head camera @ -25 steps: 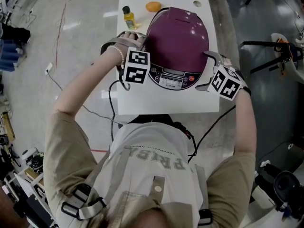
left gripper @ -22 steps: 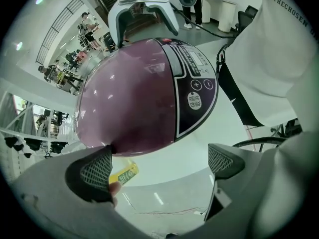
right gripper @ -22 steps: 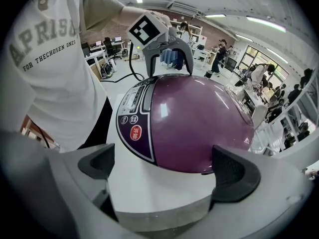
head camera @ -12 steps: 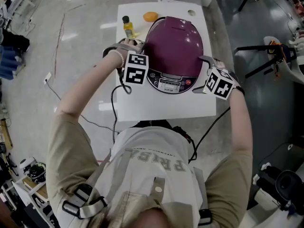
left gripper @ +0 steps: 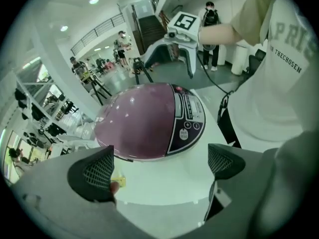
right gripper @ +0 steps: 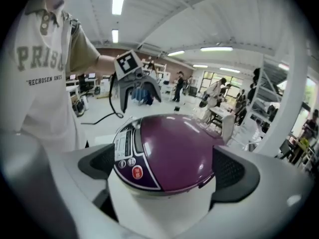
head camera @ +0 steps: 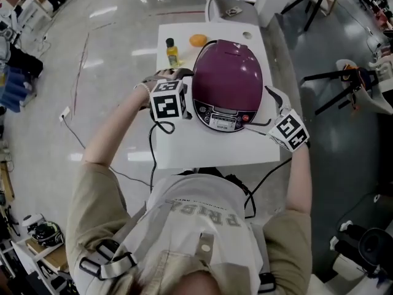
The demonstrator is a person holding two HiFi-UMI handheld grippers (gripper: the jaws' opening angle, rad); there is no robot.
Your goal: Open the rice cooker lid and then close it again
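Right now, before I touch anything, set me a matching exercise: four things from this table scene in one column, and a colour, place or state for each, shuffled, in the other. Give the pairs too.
Things:
1. rice cooker lid
2. bottle
3. orange fruit
4. right gripper

Descriptions:
a. jaws apart, gripping nothing
b. purple, shut
c. yellow with a dark cap, standing to the left of the lid
d. lying at the far edge of the table

Pairs: 1-b, 2-c, 3-d, 4-a.
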